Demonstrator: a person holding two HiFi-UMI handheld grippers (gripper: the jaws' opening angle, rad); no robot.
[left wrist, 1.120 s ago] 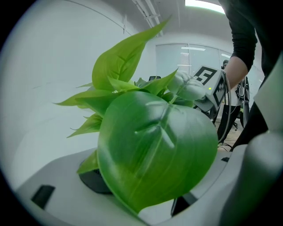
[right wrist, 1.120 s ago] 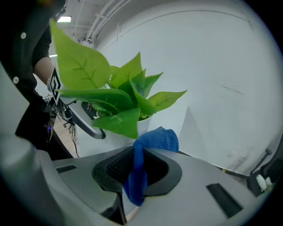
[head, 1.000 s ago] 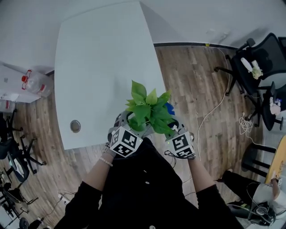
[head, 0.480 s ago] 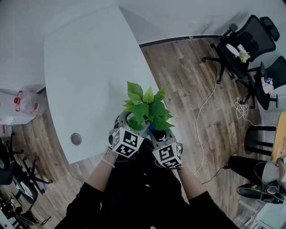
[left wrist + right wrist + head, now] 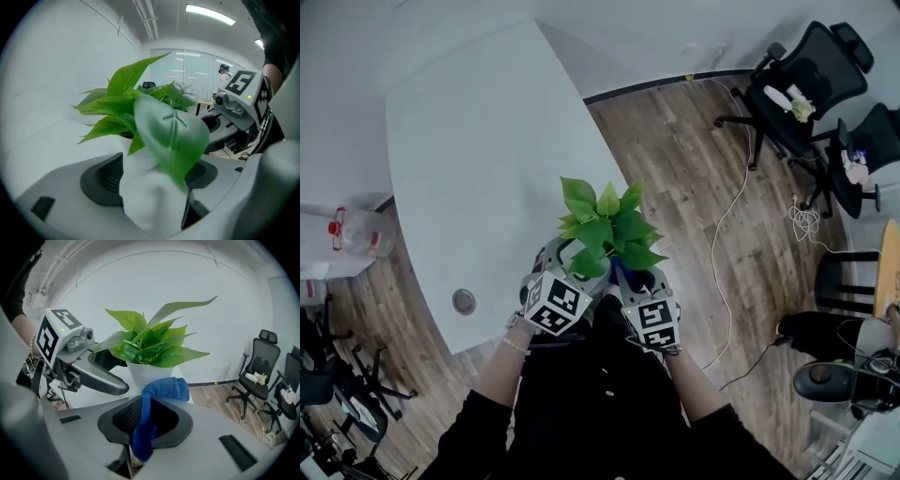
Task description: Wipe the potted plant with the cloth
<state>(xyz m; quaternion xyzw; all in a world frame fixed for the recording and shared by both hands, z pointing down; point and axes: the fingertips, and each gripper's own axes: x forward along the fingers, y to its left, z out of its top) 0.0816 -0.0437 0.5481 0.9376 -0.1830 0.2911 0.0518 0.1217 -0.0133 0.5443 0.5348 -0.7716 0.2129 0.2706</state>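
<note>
Potted plant was seen at the 5 o'clock corner of the white table, with its white pot clamped between the jaws of the left gripper. Blue cloth was pinched in the closed jaws of the right gripper, a fold draped over them. Within the last second that gripper had been drawn in from 3 o'clock of the foliage to 5 o'clock, just under the leaves. Wiping of the lower leaves was judged imminent; contact between cloth and leaf could not be confirmed.
</note>
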